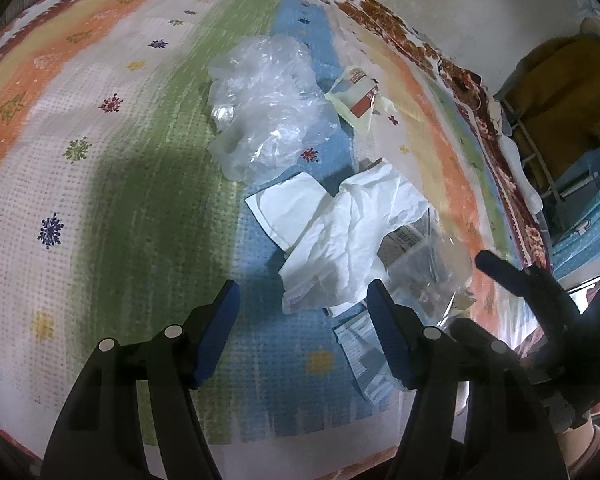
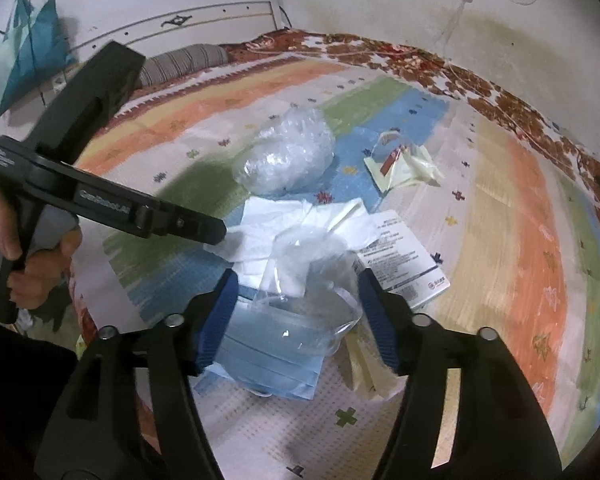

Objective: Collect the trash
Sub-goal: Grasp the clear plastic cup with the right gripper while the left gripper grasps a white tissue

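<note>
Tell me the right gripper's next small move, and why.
Probably lower the right gripper and close on the clear plastic bag: its jaws stand open on either side of the bag, empty, with the blue face masks just beneath.

Both wrist views close above blanket

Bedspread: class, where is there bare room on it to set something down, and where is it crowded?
Free: the green and white stripes of the bedspread left of the crumpled clear bag, and the orange and yellow stripes right of the printed packet. Crowded: the blue middle, where white tissues, the snack wrapper and the blue masks lie.
</note>
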{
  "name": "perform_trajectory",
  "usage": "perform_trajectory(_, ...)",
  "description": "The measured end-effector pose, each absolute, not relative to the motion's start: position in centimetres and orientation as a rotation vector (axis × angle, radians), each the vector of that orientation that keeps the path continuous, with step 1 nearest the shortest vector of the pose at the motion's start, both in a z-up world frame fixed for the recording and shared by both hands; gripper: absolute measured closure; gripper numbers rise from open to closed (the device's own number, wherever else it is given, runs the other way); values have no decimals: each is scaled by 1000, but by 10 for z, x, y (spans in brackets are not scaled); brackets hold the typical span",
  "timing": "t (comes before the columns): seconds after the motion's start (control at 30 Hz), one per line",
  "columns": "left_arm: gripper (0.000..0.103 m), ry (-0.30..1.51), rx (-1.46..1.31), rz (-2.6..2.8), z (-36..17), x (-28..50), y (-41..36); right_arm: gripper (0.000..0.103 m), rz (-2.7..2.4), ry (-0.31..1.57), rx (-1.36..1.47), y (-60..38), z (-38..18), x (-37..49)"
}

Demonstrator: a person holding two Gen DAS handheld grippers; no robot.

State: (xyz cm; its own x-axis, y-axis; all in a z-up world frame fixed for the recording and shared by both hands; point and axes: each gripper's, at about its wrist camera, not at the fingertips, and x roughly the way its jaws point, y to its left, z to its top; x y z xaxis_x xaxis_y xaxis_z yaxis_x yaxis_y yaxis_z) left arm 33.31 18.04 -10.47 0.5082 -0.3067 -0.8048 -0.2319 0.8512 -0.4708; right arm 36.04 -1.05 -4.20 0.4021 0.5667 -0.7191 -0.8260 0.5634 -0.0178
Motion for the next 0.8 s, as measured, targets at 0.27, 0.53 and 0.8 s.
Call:
perform_trajectory(0.27, 38, 1065, -596, -64, -109, 334, 177, 40, 944, 747, -408, -6, -46, 364)
perform_trajectory(0.53, 38, 1076, -645, -55, -119, 337, 179, 41, 959, 760, -470, 9, -61, 362)
perform_trajectory(0.8, 50, 1079, -671, -61, -122, 350, 183, 59, 956, 796, -467, 10, -68, 363)
